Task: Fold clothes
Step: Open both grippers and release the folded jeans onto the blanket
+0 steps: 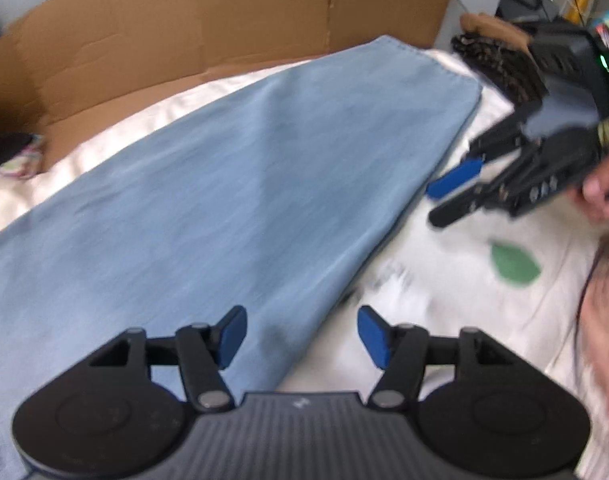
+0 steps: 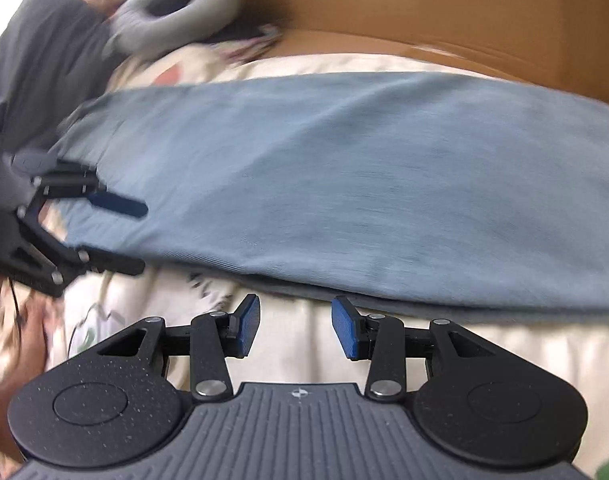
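Basically two wrist views, both motion-blurred. Blue garment (image 1: pixel 232 184) lies flat and folded lengthwise on a cream printed sheet (image 1: pixel 464 300), running from the lower left of the left wrist frame up to a stitched hem near upper right. In the right wrist frame the same garment (image 2: pixel 344 184) spans the middle band, left to right, with a doubled edge showing along its lower side.

Left gripper (image 1: pixel 302 336) at bottom centre of its own frame: jaws well apart, blue pads clear of each other, nothing pinched. One pad sits over the garment's lower corner, the other over the sheet; whether either touches the cloth I cannot tell. From the right wrist view the left gripper (image 2: pixel 138 236) shows at mid left, fingers spread, upper finger over the garment edge, lower one over the sheet.

Right gripper (image 2: pixel 296 328) at bottom centre of its frame: jaws partly apart, nothing between the pads, hovering over the sheet just beside the garment's near edge. In the left wrist view the right gripper (image 1: pixel 448 196) is at right, held by a hand (image 1: pixel 600 188), tips next to the garment's right edge, gap visible, empty.

Cardboard box (image 1: pixel 184 32) stands behind the sheet, upper left. Green leaf print (image 1: pixel 512 266) on the sheet at right. Grey clothing pile (image 2: pixel 172 12) at upper left of the right wrist frame.
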Available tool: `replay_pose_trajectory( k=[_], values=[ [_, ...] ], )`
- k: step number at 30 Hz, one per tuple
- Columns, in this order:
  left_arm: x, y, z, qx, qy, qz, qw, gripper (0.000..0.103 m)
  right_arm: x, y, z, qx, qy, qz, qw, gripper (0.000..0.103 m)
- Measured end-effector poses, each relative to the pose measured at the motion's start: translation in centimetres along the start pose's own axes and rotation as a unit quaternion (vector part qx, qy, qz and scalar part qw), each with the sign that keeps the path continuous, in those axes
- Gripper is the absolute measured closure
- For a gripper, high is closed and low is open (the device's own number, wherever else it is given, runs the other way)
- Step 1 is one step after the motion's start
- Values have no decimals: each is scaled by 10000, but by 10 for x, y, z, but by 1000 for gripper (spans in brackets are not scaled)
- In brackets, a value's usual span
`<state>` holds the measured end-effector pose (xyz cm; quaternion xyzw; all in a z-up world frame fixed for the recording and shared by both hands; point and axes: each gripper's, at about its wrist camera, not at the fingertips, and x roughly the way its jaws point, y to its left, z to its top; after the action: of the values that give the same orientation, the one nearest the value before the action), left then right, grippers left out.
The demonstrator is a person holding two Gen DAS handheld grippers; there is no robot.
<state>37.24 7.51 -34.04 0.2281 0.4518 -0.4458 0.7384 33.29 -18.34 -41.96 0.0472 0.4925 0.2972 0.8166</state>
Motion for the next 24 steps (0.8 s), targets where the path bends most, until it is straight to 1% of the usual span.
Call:
replay_pose_trajectory(
  k=[1,5,6,8,11,15,17,21,24],
  values=[
    [-3,5,-9,-58,46,143,9999,34,3,4,2,-116,37,102,9999,56],
    [0,23,-34,-508,343,476,9970,35,15,18,6,-353,102,438,9984,56],
    [0,26,-40,-566,383,595,9959,36,16,22,6,-445,101,478,9978,56],
    [-2,29,-47,-518,318,898,9941,36,19,27,5,-490,96,559,9972,56],
    [-1,36,-52,-549,283,944,9936,36,25,36,3,-515,157,741,9958,56],
    [-5,47,-55,-569,50,938,9940,34,38,52,0,-597,318,1003,9927,56],
    [-13,53,-57,-727,-97,916,9931,34,44,62,0,-704,376,1058,9912,56],
    [-30,60,-56,-861,-459,984,9904,34,54,78,8,-882,281,1096,9897,56],
    [-35,65,-57,-976,-592,990,9885,34,60,87,21,-896,106,1111,9897,56]
  ],
)
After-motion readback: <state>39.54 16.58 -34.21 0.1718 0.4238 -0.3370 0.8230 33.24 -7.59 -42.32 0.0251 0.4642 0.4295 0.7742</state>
